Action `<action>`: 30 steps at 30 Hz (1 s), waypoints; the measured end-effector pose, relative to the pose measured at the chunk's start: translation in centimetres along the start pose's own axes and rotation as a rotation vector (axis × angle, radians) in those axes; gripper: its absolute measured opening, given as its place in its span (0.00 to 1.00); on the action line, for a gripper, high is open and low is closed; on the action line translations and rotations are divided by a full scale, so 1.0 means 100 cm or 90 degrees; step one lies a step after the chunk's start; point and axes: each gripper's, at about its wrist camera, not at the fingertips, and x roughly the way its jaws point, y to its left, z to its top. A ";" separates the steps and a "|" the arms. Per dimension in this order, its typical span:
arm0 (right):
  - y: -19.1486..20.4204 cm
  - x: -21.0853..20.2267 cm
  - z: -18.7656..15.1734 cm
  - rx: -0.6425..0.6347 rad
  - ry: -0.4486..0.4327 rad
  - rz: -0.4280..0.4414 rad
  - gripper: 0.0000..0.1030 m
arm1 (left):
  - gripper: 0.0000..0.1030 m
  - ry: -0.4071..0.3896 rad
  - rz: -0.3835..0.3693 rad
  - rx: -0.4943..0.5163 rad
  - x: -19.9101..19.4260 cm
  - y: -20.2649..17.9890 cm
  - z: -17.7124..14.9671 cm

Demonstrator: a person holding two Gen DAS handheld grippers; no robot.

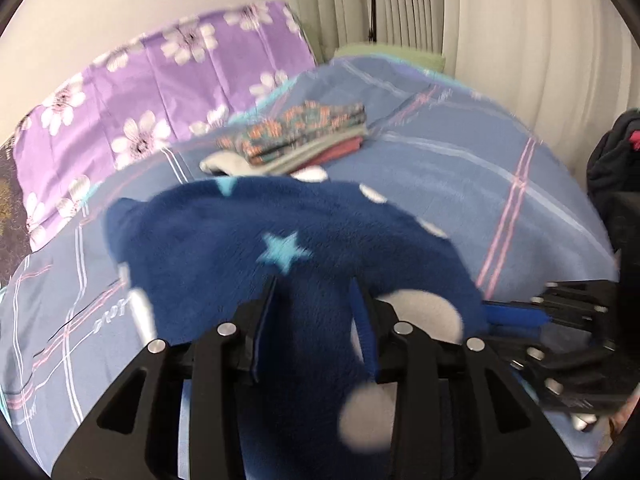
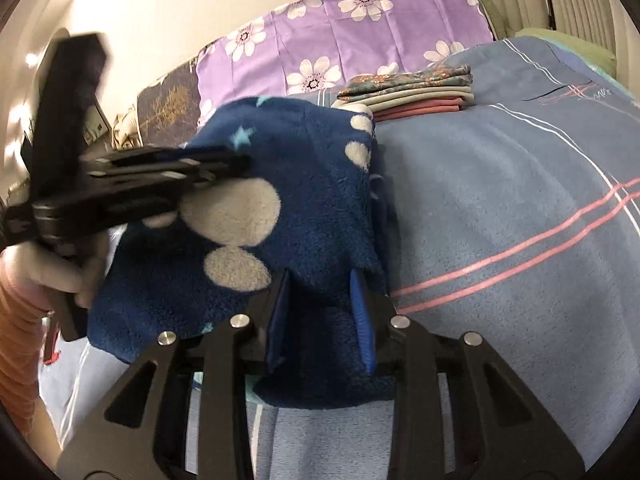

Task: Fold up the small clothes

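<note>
The left gripper [image 1: 316, 304] is clamped on a fold of the blue fleece [image 1: 248, 240]; cloth fills the gap between its blue pads [image 1: 365, 316] and bulges toward the camera, hiding the pad tips. The right gripper [image 2: 326, 300] likewise bites the fleece [image 2: 304, 184] at its near edge, its pads [image 2: 362, 312] pressed into the pile on either side of a bunched ridge.

In the right wrist view the left gripper [image 2: 224, 164] comes in from the left, blurred, its fingers closed flat on the fleece's left edge. The hand [image 2: 60, 272] gripping its handle is partly cut off by the frame edge. In the left wrist view the right gripper [image 1: 520, 316] shows only as a smeared black and blue shape at the right, so its hold cannot be read there.

The fleece is held between both tools above the bed [image 2: 500, 220], dark blue with pale spots and light blue stars. It looks doubled over, its long axis running roughly away from the cameras toward the pillow [image 2: 360, 28]. Its far end hides part of the stack [image 2: 412, 92] of folded clothes behind it. Its underside and any part touching the bed are out of sight.

The bed cover is blue with pink and white stripes. The purple flowered pillow stands against the wall, and a dark bundle [image 1: 616, 156] is cut off at the right edge of the left wrist view.
</note>
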 end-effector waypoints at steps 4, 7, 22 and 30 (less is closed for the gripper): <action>-0.003 0.003 0.001 0.010 -0.001 0.015 0.29 | 0.59 -0.069 0.015 -0.015 -0.064 -0.003 -0.036; -0.004 -0.002 0.000 0.011 -0.003 0.021 0.29 | 0.63 -0.057 0.008 -0.011 -0.091 -0.014 -0.073; -0.003 -0.006 -0.001 0.007 -0.007 0.025 0.30 | 0.73 0.016 0.152 -0.048 -0.032 -0.063 -0.102; 0.011 -0.007 -0.005 -0.047 -0.004 0.007 0.30 | 0.74 0.047 0.191 -0.107 -0.038 -0.020 -0.141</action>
